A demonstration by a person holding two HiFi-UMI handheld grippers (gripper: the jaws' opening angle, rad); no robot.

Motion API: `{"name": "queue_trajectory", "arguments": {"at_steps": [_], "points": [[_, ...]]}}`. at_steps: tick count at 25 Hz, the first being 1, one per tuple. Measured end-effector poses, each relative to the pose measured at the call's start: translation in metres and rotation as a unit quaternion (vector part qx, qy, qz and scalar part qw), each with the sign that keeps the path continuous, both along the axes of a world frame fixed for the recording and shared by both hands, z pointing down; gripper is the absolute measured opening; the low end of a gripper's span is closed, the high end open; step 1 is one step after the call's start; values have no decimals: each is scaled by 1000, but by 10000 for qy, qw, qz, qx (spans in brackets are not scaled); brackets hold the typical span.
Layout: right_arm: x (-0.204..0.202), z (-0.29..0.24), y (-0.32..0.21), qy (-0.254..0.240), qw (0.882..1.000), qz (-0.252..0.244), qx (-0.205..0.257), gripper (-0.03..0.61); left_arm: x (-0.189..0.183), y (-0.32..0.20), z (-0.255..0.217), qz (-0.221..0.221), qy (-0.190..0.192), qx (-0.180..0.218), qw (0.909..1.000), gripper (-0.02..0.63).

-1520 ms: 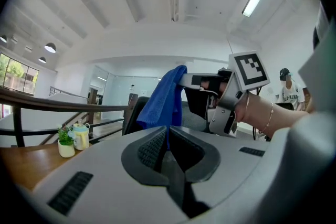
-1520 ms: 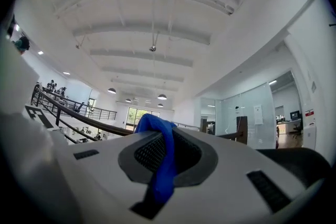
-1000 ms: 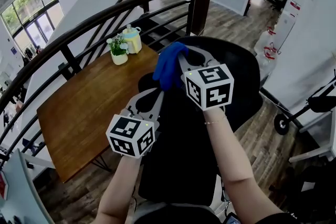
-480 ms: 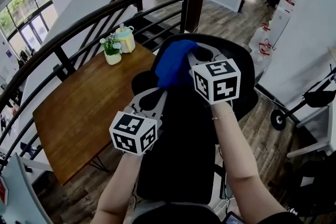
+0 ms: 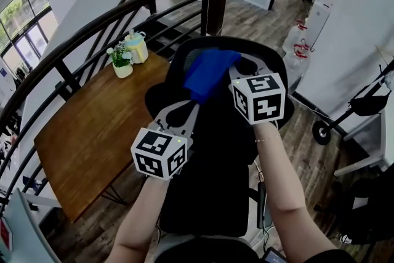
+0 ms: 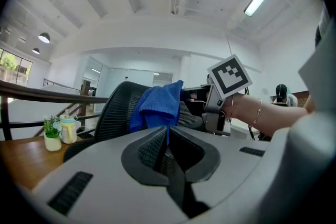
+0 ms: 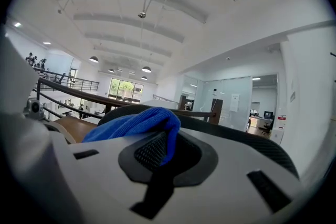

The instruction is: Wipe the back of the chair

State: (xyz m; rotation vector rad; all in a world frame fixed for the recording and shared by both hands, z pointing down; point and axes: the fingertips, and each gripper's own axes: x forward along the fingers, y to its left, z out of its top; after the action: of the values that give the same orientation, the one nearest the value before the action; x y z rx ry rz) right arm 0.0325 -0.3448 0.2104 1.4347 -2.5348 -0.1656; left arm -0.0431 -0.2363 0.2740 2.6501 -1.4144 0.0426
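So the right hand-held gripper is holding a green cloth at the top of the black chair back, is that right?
Not quite: the cloth is blue, not green. The right gripper view shows it pinched in the right hand-held gripper at the top of the black chair back.

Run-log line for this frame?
task: wipe chair back | left gripper: shut on blue cloth | right gripper: shut on blue cloth | cloth: laid over chair back top

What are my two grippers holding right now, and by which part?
Both hold the blue cloth on the chair back: the right gripper pinches a bunched fold of it, the left gripper a thin hanging corner.
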Motion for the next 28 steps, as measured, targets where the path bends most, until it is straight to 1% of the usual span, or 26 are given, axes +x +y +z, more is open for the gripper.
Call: {"name": "queue_trajectory", "arguments": {"at_steps": [6,12,15,20,28], "points": [[39,5,7,25,9991,419,-48,38,9,-3,1,71,99,-50,9999,26],[82,-4,20,-90,9965,825,93,38,27,-1,2,267,100,-80,9996,25],[101,-5,25,-34,9947,1018,157,38,34,3,4,362,46,-74,9993,26],[140,-7,32,-92,9904,1368,150,38,41,6,6,441,63,-100,9990,25],[174,-10,53,-223,9852,1686,216,38,48,13,10,526,101,-171,9984,25]]}}
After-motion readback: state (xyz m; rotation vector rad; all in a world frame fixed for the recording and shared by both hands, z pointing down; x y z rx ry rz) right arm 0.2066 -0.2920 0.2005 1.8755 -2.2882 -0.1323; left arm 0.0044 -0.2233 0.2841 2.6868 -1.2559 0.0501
